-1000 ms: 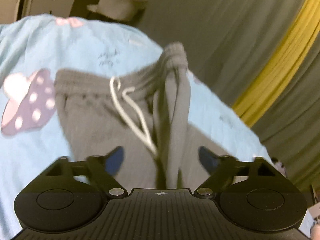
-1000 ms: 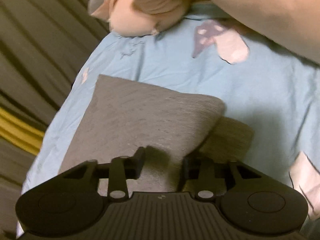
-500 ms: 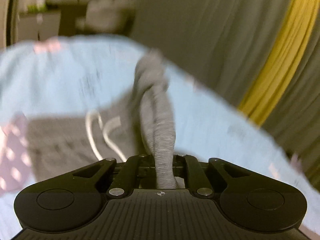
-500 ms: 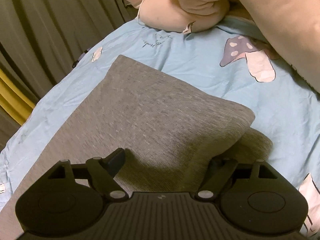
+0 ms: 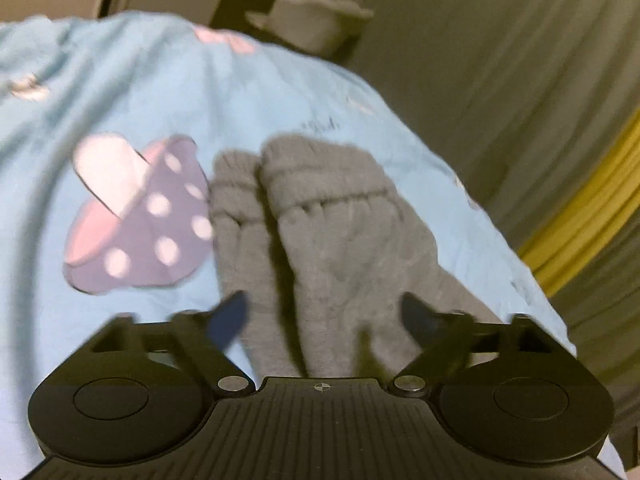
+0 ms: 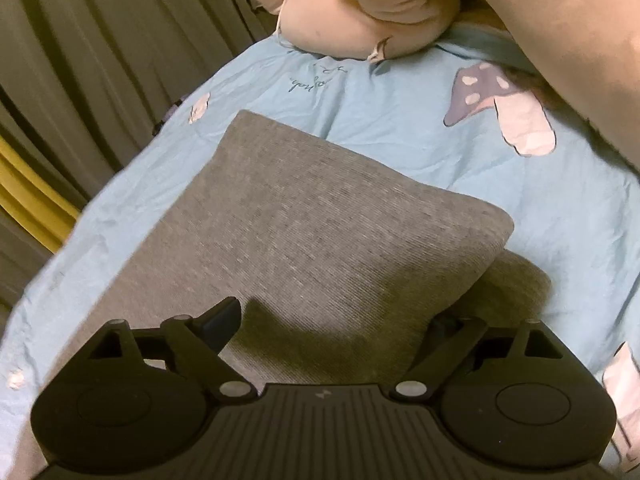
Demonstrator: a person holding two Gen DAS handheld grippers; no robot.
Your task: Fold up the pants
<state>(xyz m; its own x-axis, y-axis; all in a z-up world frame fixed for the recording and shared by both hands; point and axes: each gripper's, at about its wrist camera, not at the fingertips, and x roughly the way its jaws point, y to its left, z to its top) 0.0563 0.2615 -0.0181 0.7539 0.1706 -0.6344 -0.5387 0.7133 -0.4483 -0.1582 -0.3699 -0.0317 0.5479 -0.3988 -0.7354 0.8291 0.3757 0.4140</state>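
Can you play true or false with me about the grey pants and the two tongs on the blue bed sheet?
1. The left tongs are open and hold nothing. True.
2. The grey pants lie on a red sheet. False: the sheet is light blue.
3. The right tongs are shut tight on the pants. False: they are open above the cloth.
4. A purple mushroom with white dots is printed beside the pants' waistband. True.
5. The pants hang up in the air. False: they lie flat on the sheet.
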